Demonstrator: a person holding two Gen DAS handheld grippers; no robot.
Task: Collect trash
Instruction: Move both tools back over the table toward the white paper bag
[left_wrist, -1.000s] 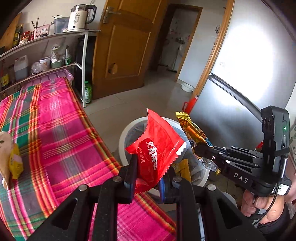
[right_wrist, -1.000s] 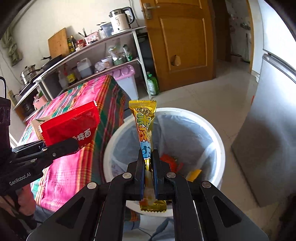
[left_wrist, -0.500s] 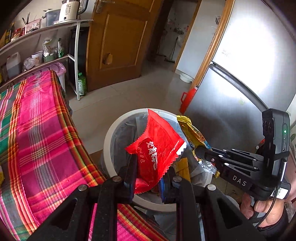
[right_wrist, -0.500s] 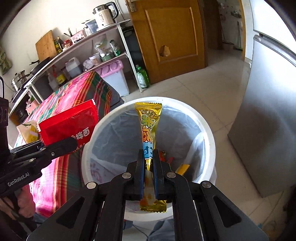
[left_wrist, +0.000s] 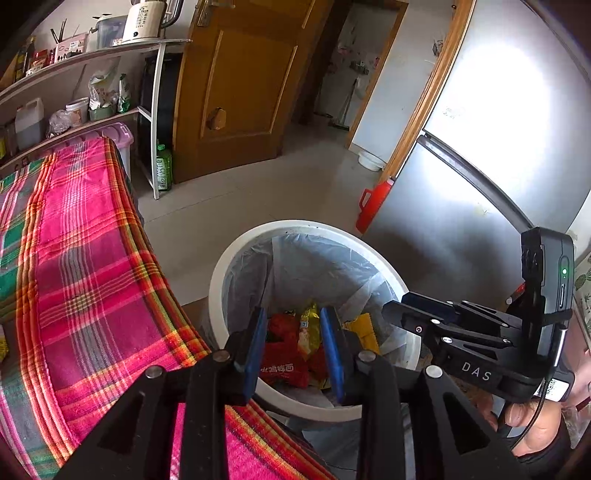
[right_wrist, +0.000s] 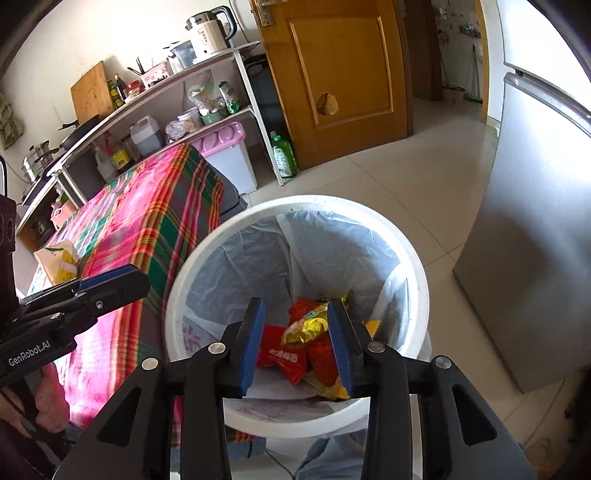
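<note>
A white bin (left_wrist: 221, 273) (right_wrist: 184, 266) with a clear liner stands beside the table. At its bottom lie a red wrapper (left_wrist: 282, 367) (right_wrist: 282, 356) and a yellow-gold wrapper (left_wrist: 309, 334) (right_wrist: 310, 325) among other wrappers. My left gripper (left_wrist: 294, 350) hangs over the bin's near rim, its jaws opening with nothing held between them. Over the bin too, my right gripper (right_wrist: 295, 343) has its jaws opening and empty. In each wrist view the other gripper shows at the side: the right gripper (left_wrist: 413, 314) and the left gripper (right_wrist: 122, 280).
A table with a pink plaid cloth (left_wrist: 74, 258) (right_wrist: 147, 229) lies left of the bin, a yellow packet (right_wrist: 59, 262) on it. A grey fridge (left_wrist: 480, 184) (right_wrist: 535, 221) stands right. Shelves (right_wrist: 166, 92), a pink-lidded box (right_wrist: 229, 155), a red jug (left_wrist: 373, 203) and a wooden door (left_wrist: 240, 85) stand behind.
Both grippers opened and let go: the red wrapper dropped from the left and the yellow-gold one from the right, and both now lie in the bin. The left gripper moved further over the bin.
</note>
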